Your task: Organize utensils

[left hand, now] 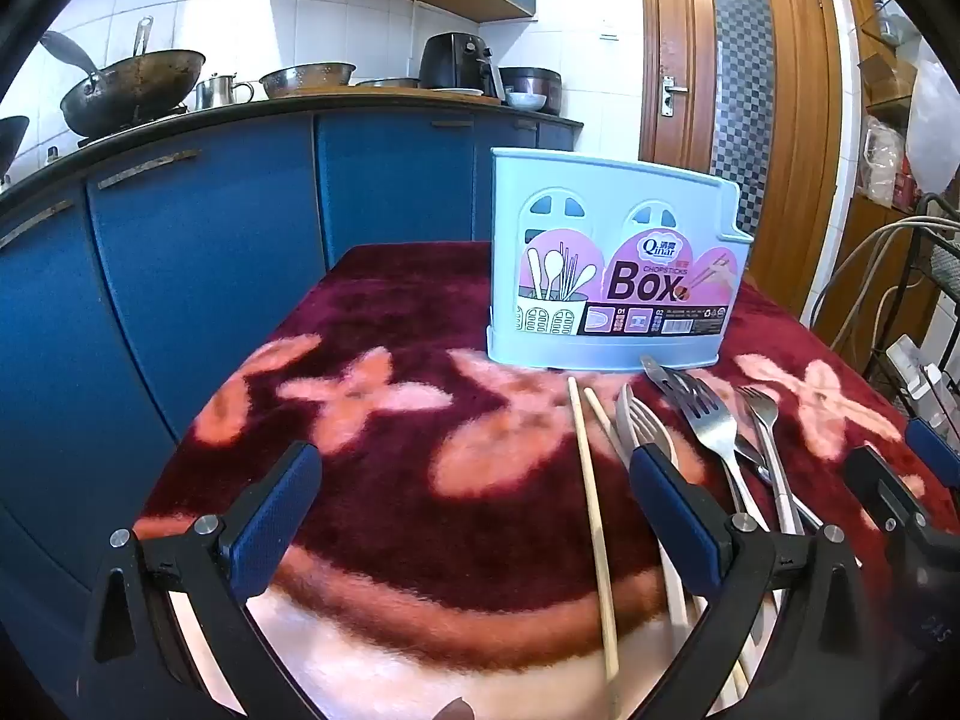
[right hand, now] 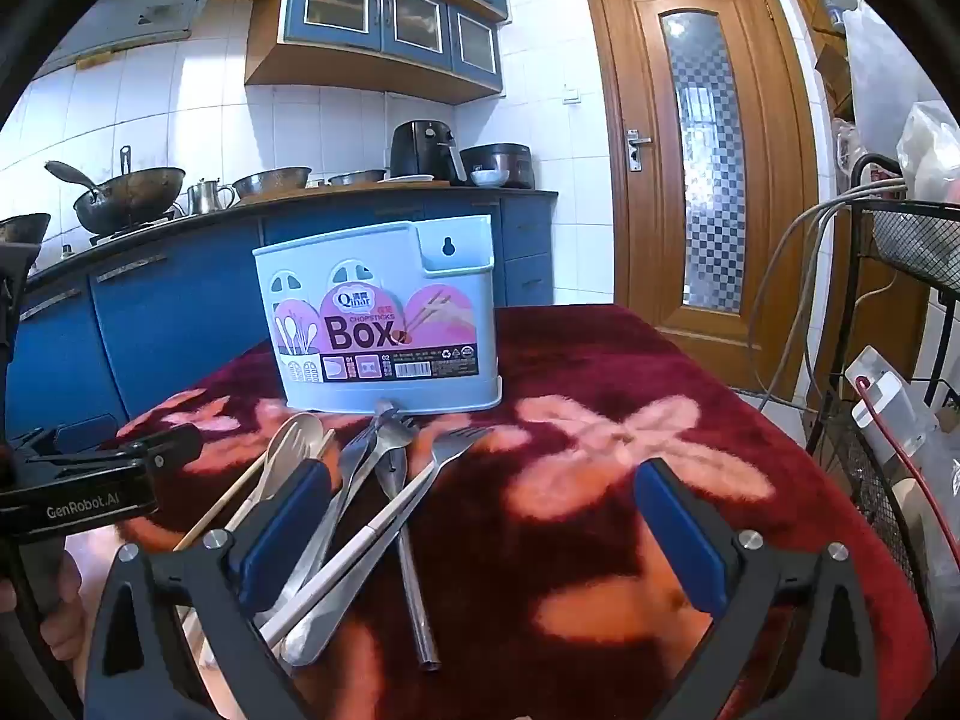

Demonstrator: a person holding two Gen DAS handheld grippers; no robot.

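Left wrist view: both grippers, left gripper [left hand: 474, 516] and right gripper [right hand: 480, 534], are spread empty; one chopstick [left hand: 591, 498] should be pinched singly, then dropped into the box [left hand: 612, 258].

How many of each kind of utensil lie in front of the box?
Chopsticks: 2
Forks: at least 3
Spoons: 2
Total: at least 7; the pile overlaps, so more may be hidden.
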